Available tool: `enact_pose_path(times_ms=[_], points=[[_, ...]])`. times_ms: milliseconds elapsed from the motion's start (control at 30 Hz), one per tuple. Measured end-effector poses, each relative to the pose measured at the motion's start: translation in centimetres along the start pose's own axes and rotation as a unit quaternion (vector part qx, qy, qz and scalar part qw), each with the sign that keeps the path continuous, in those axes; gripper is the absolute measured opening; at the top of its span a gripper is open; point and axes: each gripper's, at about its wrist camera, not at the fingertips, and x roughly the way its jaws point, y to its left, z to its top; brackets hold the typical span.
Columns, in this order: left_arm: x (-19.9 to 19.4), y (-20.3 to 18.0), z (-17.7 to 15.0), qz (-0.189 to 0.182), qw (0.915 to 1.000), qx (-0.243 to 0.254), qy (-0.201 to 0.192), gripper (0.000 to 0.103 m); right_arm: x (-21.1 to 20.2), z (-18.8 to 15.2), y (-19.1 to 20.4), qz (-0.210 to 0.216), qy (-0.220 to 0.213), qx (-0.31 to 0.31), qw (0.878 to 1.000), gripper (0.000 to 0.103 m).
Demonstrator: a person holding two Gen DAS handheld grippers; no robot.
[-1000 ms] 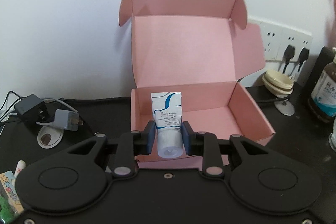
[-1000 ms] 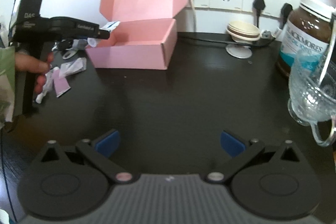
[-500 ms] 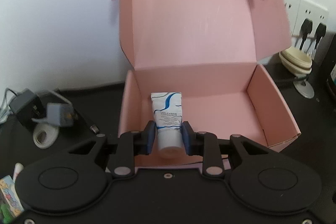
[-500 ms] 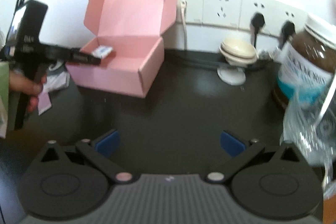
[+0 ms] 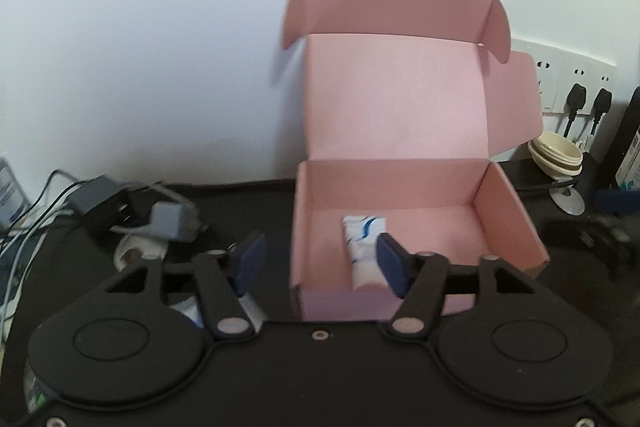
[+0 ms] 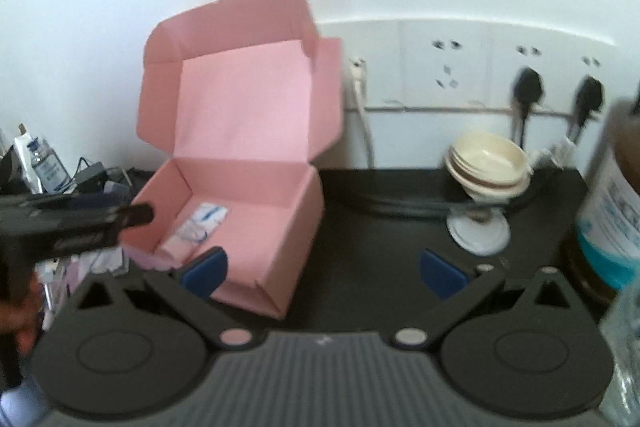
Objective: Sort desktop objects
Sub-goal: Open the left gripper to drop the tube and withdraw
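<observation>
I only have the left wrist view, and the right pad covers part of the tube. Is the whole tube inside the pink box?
Observer: Yes. In the right wrist view the tube lies flat on the floor of the pink box, cap end toward the front wall.
Operator: Is my left gripper clear of it?
Observer: The left gripper is outside the box's left wall, jaws opening, nothing between them.
Operator: And the right gripper?
Observer: The right gripper is open and empty.
</observation>
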Motion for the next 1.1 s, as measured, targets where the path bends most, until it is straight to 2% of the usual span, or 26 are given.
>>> enact_pose_path(times_ms=[67, 167, 267, 367, 500, 600, 1100], points=[[-0.8, 0.4, -0.6, 0.008, 1.0000, -0.002, 0.001, 0.076, 1.1, 0.6, 0.9, 0.002, 0.000, -0.003, 1.000, 0.102], [-2.0, 1.1, -1.3, 0.019, 0.9998, -0.006, 0.001, 0.083, 2.9, 1.2, 1.7, 0.000, 0.010, 0.006, 1.000, 0.102], [-3.3, 2.0, -2.0, 0.027, 0.9995, -0.014, 0.006, 0.092, 4.6, 1.6, 2.4, -0.014, 0.036, 0.012, 0.999, 0.102], [-4.6, 3.0, -2.8, 0.032, 0.9992, -0.023, 0.009, 0.096, 5.9, 1.5, 2.8, -0.022, 0.064, 0.010, 0.998, 0.102], [-5.8, 4.3, -4.2, 0.038, 0.9985, -0.036, 0.017, 0.098, 7.3, 1.0, 3.4, -0.036, 0.099, -0.001, 0.994, 0.102], [-6.3, 4.9, -5.1, 0.042, 0.9979, -0.043, 0.024, 0.098, 7.4, 0.6, 3.5, -0.037, 0.108, 0.004, 0.993, 0.102], [-8.9, 6.1, -8.0, 0.035, 0.9971, -0.053, 0.041, 0.099, 5.5, -1.4, 4.7, -0.025, 0.125, -0.039, 0.991, 0.102]])
